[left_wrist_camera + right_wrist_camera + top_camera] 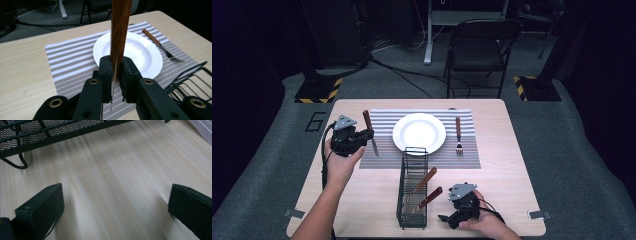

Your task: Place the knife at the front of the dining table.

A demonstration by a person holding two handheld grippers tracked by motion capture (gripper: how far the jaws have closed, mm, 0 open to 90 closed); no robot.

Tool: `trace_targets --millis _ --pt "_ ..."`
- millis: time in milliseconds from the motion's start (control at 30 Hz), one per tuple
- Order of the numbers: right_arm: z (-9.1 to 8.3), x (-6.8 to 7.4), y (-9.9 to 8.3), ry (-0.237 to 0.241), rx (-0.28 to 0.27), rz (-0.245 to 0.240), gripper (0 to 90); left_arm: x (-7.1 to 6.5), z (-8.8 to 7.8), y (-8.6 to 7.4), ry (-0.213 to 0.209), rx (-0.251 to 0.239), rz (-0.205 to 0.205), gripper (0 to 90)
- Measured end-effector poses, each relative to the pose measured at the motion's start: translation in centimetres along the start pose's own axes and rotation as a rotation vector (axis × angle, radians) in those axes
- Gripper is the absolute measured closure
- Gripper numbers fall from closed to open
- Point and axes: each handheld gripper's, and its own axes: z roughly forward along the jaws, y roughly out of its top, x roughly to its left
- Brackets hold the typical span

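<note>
So the left gripper has its jaws clamped tight on a knife with a brown wooden handle. In the high view the knife sits over the left edge of the striped placemat, handle pointing away from the person and the blade tip angled back toward the near edge of the mat. I can't tell whether the tip touches the mat. From the left gripper view you're looking right along the thin blade edge, squeezed between the two black pads, with the handle rising up in front of the white plate.

The plate sits in the middle of the placemat, and a fork with the same kind of wooden handle lies just to its right, tines toward the person.

In front of the mat there's a black wire caddy with two more wooden-handled utensils leaning in it.

The right gripper rests low on the desk just right of the caddy, jaws spread wide with nothing between them but bare wood.
</note>
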Motion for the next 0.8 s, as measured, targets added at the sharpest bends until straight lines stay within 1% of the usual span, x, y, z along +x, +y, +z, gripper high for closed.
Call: trace_targets --millis 33,67,100,133,167,267,333,467,567,633,700,733,800 --pt "0.0 0.0 0.0 0.000 0.000 0.000 0.0 0.0 0.0 0.0 0.000 0.000 0.000 80.1" --pt "0.0 0.0 0.0 0.000 0.000 0.000 0.0 0.5 0.5 -0.6 0.007 0.006 -0.018 80.2" --pt "0.0 0.0 0.0 0.000 0.000 0.000 0.0 0.6 0.6 -0.8 0.009 0.005 -0.024 80.2" --pt "0.0 0.0 0.0 0.000 0.000 0.000 0.0 0.8 0.7 -1.0 0.012 0.007 -0.023 80.2" --pt "0.0 0.0 0.0 0.000 0.000 0.000 0.0 1.0 1.0 -1.3 0.023 0.010 -0.027 80.2" --pt "0.0 0.0 0.0 0.000 0.000 0.000 0.0 1.2 1.2 -1.6 0.031 0.014 -0.027 80.2" --pt "0.0 0.0 0.0 0.000 0.000 0.000 0.0 1.5 1.6 -2.1 0.042 0.022 -0.033 80.2" --pt "0.0 0.0 0.0 0.000 0.000 0.000 0.0 1.8 2.1 -2.5 0.049 0.030 -0.046 80.2" --pt "0.0 0.0 0.0 0.000 0.000 0.000 0.0 2.0 2.5 -2.8 0.057 0.048 -0.042 80.2" --pt "0.0 0.0 0.0 0.000 0.000 0.000 0.0 2.1 2.6 -2.9 0.058 0.043 -0.048 80.2" --pt "0.0 0.0 0.0 0.000 0.000 0.000 0.0 2.1 2.8 -3.0 0.059 0.053 -0.043 80.2" --pt "0.0 0.0 0.0 0.000 0.000 0.000 0.0 2.1 2.9 -3.0 0.061 0.048 -0.047 80.2" --pt "0.0 0.0 0.0 0.000 0.000 0.000 0.0 2.0 3.1 -3.1 0.062 0.055 -0.049 80.2"
